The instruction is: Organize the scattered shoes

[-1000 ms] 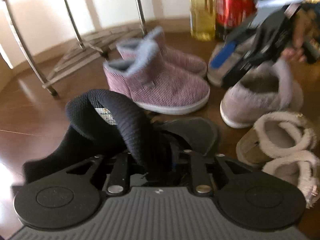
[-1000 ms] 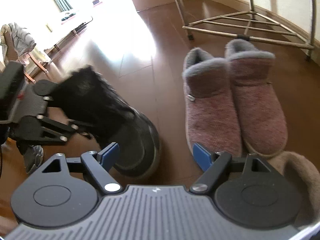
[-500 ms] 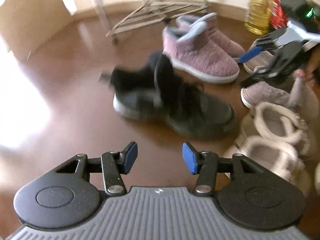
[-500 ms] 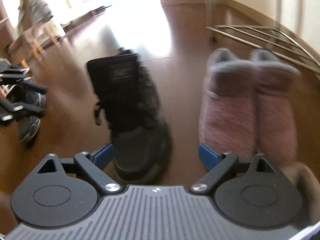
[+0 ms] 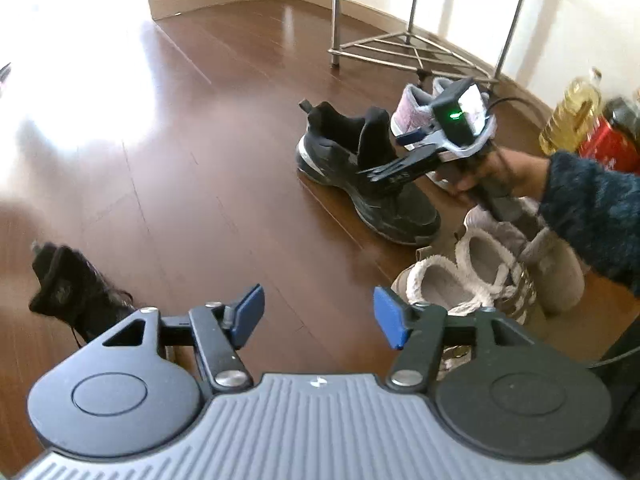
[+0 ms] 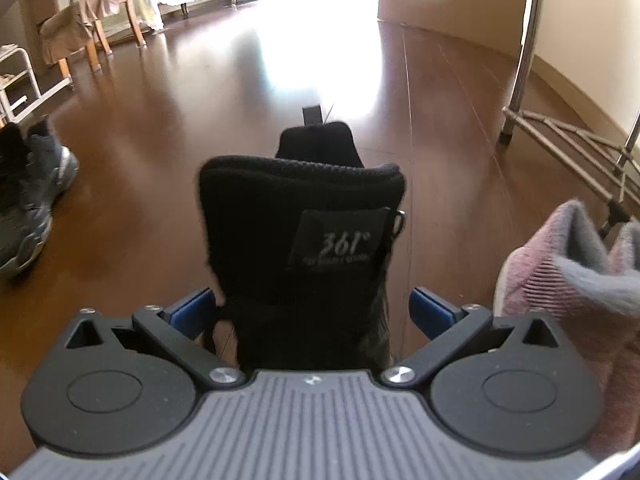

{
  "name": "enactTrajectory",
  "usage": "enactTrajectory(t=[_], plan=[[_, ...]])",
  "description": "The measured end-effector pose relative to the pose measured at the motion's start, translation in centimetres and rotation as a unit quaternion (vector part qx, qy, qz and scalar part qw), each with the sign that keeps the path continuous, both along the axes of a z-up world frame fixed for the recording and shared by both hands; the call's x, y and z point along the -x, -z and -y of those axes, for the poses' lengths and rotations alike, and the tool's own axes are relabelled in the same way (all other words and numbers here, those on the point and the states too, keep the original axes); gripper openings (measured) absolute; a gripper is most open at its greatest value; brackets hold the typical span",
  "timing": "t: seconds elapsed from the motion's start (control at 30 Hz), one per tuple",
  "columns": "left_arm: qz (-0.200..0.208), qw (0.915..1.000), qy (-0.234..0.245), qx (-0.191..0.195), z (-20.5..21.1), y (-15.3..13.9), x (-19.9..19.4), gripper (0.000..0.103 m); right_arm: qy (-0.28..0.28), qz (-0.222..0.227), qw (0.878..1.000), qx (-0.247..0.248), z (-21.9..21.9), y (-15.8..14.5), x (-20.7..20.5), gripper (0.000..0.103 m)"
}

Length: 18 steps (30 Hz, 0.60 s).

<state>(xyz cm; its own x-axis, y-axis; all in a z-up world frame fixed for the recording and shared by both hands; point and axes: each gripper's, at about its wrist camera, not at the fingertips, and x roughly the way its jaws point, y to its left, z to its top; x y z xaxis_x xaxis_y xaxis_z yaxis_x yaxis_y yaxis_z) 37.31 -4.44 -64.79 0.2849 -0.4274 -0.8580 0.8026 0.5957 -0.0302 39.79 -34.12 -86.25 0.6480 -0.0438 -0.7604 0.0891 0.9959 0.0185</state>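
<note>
Released by the left gripper [image 5: 319,316], whose jaws had just been opening, empty, black sneaker [image 5: 366,176] stood w/ the row; right gripper [image 6: 312,312] widened, straddling its tongue untouched.

Your left view looks down from well back; your right sits close behind the black high-top sneaker [image 5: 366,176] [image 6: 304,248], which both views share.

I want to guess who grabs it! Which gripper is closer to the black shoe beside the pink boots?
Right. The right gripper straddles the black shoe, jaws open. The left gripper hangs back over bare floor, empty.
</note>
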Motion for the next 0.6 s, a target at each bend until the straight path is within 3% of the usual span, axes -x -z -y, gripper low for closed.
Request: enactTrajectory(t=[0.03, 0.07, 0.13, 0.37, 0.6], plan=[[0.003, 1.0, 0.0, -0.006, 0.2, 0.2, 0.0, 0.063, 0.003, -0.001, 1.0, 0.001, 0.0, 0.4, -0.4, 0.089], [0.006, 0.9999, -0.001, -0.015, 0.3, 0.5, -0.1, 0.063, 0.004, 0.002, 1.0, 0.003, -0.2, 0.6, -0.4, 0.088], [0.005, 0.9998, -0.004, -0.019, 0.4, 0.7, -0.1, 0.064, 0.008, 0.005, 1.0, 0.006, -0.3, 0.9, -0.5, 0.076], [0.012, 0.9994, -0.007, -0.032, 0.1, 1.5, -0.2, 0.064, 0.069, -0.005, 0.998, 0.013, 2.2, 0.1, -0.2, 0.073], [0.012, 0.9991, 0.003, -0.042, 0.3, 1.9, -0.1, 0.064, 0.087, -0.018, 0.996, 0.021, 4.4, -0.6, 1.5, 0.073]])
